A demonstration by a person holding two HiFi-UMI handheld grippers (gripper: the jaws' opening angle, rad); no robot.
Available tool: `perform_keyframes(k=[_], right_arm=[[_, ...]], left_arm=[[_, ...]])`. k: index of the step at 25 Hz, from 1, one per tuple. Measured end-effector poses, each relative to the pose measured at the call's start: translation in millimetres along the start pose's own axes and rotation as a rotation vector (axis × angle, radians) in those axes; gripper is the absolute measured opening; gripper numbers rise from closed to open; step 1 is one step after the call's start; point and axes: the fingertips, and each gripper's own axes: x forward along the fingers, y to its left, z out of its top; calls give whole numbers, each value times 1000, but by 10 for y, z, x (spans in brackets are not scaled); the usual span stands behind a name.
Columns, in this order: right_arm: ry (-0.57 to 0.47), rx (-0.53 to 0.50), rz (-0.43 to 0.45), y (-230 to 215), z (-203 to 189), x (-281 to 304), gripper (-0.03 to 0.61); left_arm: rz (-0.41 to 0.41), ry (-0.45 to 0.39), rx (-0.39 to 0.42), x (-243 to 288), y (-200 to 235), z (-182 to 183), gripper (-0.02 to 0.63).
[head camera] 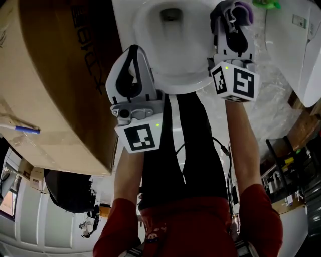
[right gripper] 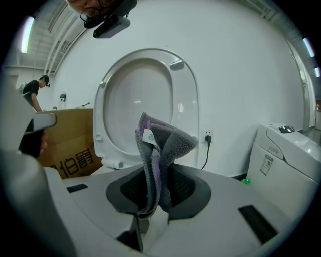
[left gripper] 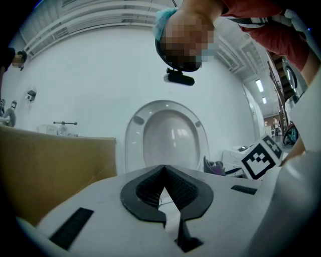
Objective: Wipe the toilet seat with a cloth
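Observation:
The white toilet bowl [head camera: 150,35] lies at the top of the head view, with its seat and lid raised against the wall [right gripper: 140,100]. My right gripper [head camera: 231,10] hangs over the bowl's right rim, shut on a folded grey and purple cloth [right gripper: 161,143] that sticks up from its jaws. The cloth [head camera: 244,11] shows purple at that gripper's tip. My left gripper [head camera: 133,49] is over the bowl's left front rim. Its jaws are shut with nothing between them [left gripper: 163,169], and it points at the raised seat [left gripper: 168,138].
A large cardboard box [head camera: 55,75] stands close on the left of the toilet. A white appliance [head camera: 296,45] stands on the right, with a small green object [right gripper: 246,181] on the floor beside it. A plug and cable [right gripper: 207,138] hang on the wall. The person's legs [head camera: 185,150] are below the bowl.

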Motion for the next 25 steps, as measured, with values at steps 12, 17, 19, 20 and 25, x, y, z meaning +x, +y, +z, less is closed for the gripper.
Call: perform_keyframes(k=[12, 17, 19, 20, 25], right_arm=[[15, 4, -54, -266, 78, 670, 81], [41, 28, -50, -143, 33, 700, 81], [60, 34, -2, 20, -6, 745, 81], [69, 34, 24, 117, -26, 766, 81], [119, 19, 99, 571, -165, 864, 81]], left_arm=[[9, -3, -8, -14, 131, -5, 14], [16, -2, -16, -64, 189, -17, 14], [28, -2, -20, -90, 243, -22, 14], [34, -1, -23, -105, 273, -25, 14], [58, 10, -24, -207, 418, -66, 14]])
